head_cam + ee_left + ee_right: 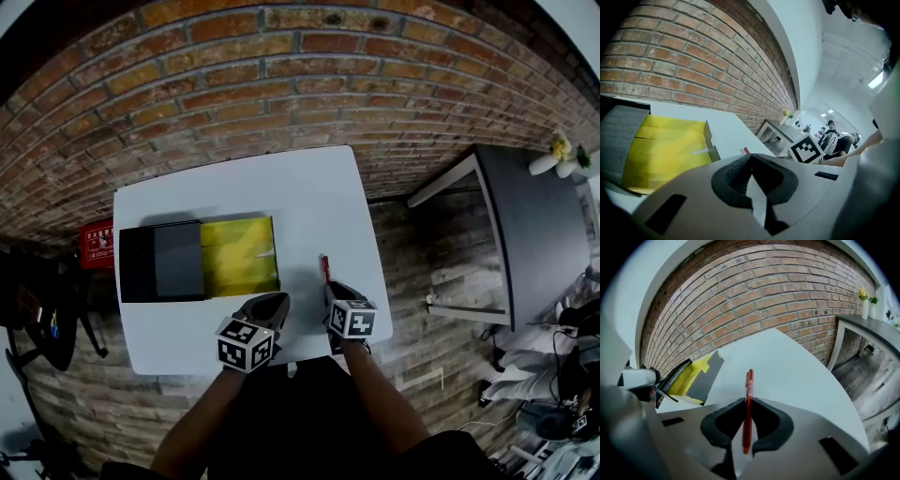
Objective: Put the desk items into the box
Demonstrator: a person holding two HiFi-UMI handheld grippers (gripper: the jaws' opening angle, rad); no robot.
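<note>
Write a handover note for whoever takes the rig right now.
Left gripper: jaws together, nothing in them, beside the box.
Right gripper: jaws shut on the red pen, over the white table.
Box: open on the table, left of the pen, black lid at its left. No items visible inside.
Done: pen gripped.
Left: carry the pen to the box and release.

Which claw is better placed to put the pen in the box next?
Right: the right claw grips the red pen; the left claw is shut and empty near the box.
</note>
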